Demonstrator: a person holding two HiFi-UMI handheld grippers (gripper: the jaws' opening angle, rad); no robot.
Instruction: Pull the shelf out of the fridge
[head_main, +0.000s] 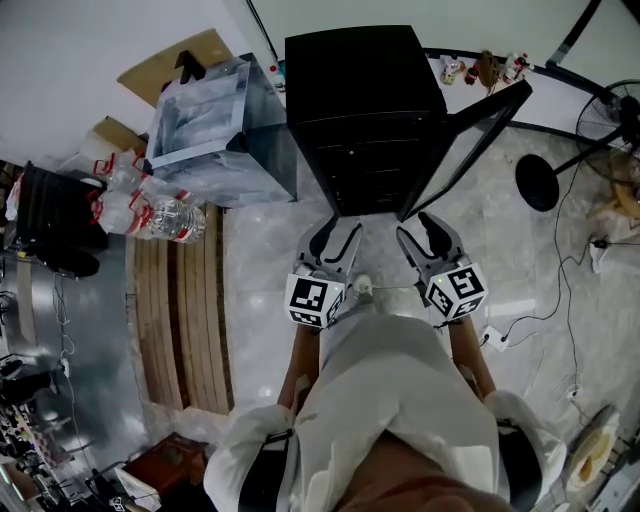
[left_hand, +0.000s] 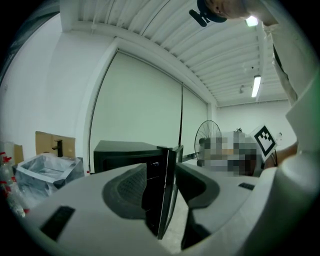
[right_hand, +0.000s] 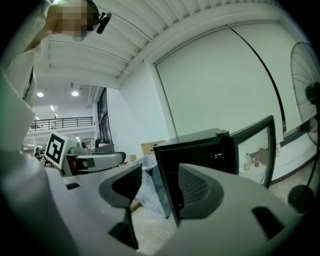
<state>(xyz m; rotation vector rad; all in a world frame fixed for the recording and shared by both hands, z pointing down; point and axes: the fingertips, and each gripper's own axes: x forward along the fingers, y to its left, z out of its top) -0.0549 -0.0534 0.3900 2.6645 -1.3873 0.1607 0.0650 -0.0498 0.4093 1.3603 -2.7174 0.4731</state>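
The fridge (head_main: 365, 110) stands on the floor (head_main: 265, 265) with its glass door (head_main: 470, 140) already swung wide to the right, so access is done. The shelf is not out. It does not show in front of the fridge, and the inside is too dark to make it out, so I judge it is still in there. The left gripper (head_main: 335, 240) and right gripper (head_main: 425, 236) hover side by side just before the opening. The left jaws stand narrowly apart and the right jaws wider, and neither pair presses on anything. Still left, as I judge it: reach in, clamp the shelf's front edge, and draw it straight out.
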